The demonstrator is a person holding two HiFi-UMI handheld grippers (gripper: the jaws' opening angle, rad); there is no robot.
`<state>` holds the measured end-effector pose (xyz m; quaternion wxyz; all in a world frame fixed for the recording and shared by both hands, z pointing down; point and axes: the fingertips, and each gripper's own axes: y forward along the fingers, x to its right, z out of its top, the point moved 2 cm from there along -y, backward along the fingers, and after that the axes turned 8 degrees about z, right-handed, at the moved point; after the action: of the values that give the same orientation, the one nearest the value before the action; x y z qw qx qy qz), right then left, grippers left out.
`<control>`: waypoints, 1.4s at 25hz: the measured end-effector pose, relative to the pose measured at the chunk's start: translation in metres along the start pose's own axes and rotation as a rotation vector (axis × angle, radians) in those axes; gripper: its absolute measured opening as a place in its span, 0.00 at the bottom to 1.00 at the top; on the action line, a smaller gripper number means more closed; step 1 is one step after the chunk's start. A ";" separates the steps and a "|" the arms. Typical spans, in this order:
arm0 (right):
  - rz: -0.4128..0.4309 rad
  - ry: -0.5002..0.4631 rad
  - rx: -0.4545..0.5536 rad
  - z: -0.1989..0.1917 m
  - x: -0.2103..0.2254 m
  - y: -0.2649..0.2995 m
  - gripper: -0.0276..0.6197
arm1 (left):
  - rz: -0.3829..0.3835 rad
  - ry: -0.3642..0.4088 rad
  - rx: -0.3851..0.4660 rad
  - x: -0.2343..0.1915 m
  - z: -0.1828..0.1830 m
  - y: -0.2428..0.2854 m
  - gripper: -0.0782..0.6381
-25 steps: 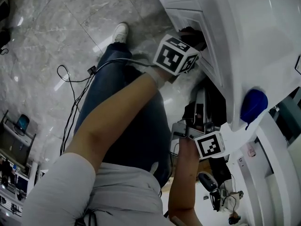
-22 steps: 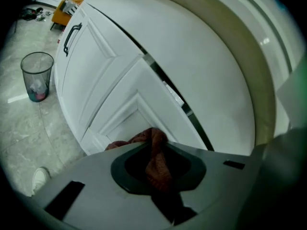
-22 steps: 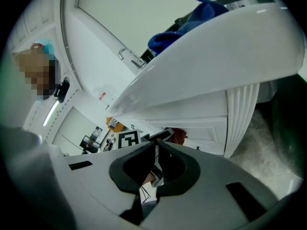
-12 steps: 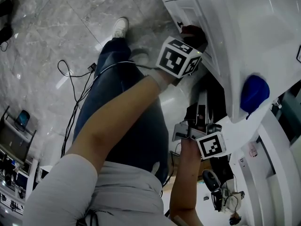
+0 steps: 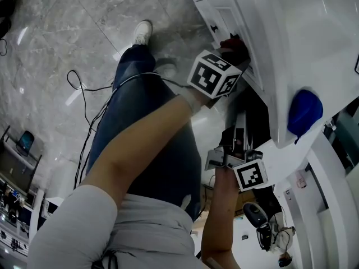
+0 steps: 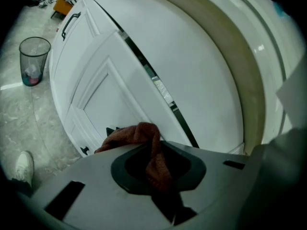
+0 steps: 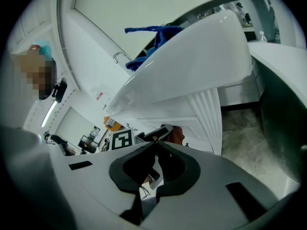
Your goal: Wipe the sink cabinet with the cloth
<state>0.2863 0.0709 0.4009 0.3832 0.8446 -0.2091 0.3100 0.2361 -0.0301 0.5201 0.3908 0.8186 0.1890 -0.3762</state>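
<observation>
A red-brown cloth is bunched between the jaws of my left gripper, which is shut on it. In the head view the cloth presses against the white panelled door of the sink cabinet, just under the counter's overhang. The left gripper view shows that door right behind the cloth. My right gripper hangs lower, near the person's waist, away from the cabinet; its jaws meet at the tips with nothing between them.
A blue object sits on the white counter above. A clear bin stands on the marble floor by the cabinet. Black cables trail over the floor beside the person's leg and white shoe.
The left gripper and cloth have slid a little along the cabinet door, toward the counter. The right gripper has hardly moved.
</observation>
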 end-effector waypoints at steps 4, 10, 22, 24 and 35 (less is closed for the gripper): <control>-0.009 0.009 -0.003 -0.003 0.002 0.004 0.10 | -0.027 0.039 -0.046 0.003 -0.010 0.004 0.19; -0.013 0.003 -0.011 -0.005 0.007 0.009 0.10 | -0.036 0.092 -0.088 0.002 -0.027 0.017 0.19; -0.022 -0.013 -0.008 -0.004 0.020 0.033 0.10 | -0.005 0.046 -0.104 -0.040 -0.019 0.038 0.19; -0.020 -0.016 -0.010 -0.004 0.018 0.039 0.10 | 0.015 0.006 -0.096 -0.052 -0.017 0.040 0.19; -0.027 -0.019 -0.017 -0.002 0.007 0.061 0.10 | 0.051 0.189 -0.162 -0.077 -0.016 0.040 0.19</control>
<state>0.2545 0.0341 0.4386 0.3927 0.8470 -0.2040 0.2947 0.2178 -0.0440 0.6054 0.4454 0.8207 0.2340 -0.2707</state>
